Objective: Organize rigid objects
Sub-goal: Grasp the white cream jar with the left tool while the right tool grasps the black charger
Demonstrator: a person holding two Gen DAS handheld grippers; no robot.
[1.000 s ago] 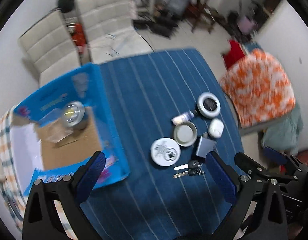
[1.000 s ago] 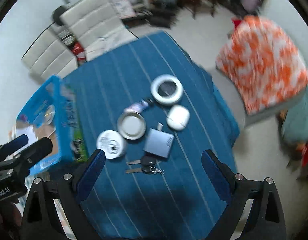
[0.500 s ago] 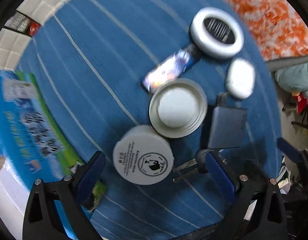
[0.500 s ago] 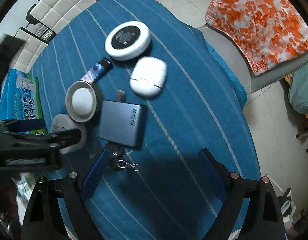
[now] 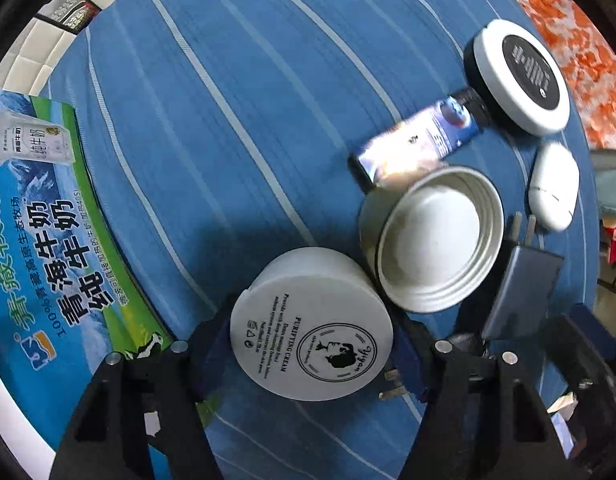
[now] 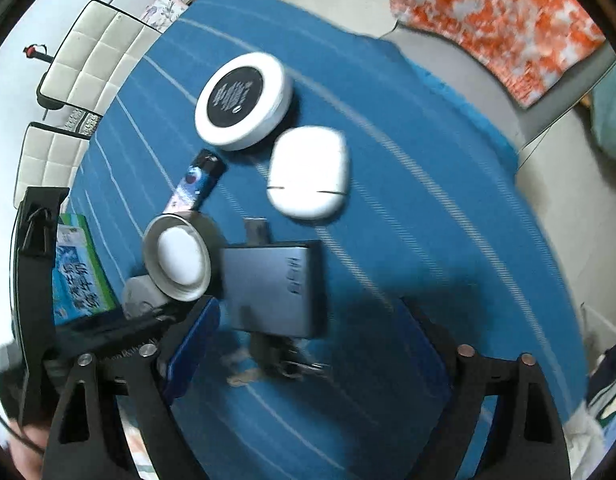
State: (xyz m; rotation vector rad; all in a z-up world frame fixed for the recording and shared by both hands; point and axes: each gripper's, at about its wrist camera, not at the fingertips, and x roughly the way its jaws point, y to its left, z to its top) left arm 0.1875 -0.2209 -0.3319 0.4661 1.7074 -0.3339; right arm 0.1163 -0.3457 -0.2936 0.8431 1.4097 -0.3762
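The white cream jar (image 5: 312, 324) is bracketed on the striped cloth by the left gripper (image 5: 308, 344), though contact cannot be told. Rigid, smooth walls are best pinched mid-height. The right gripper (image 6: 308, 344) is held open above the keys (image 6: 284, 364).

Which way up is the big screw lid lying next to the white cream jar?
Upside down. The white threaded screw lid lies open side up, with inner thread ridges and flat inside visible, beside the white cream jar.
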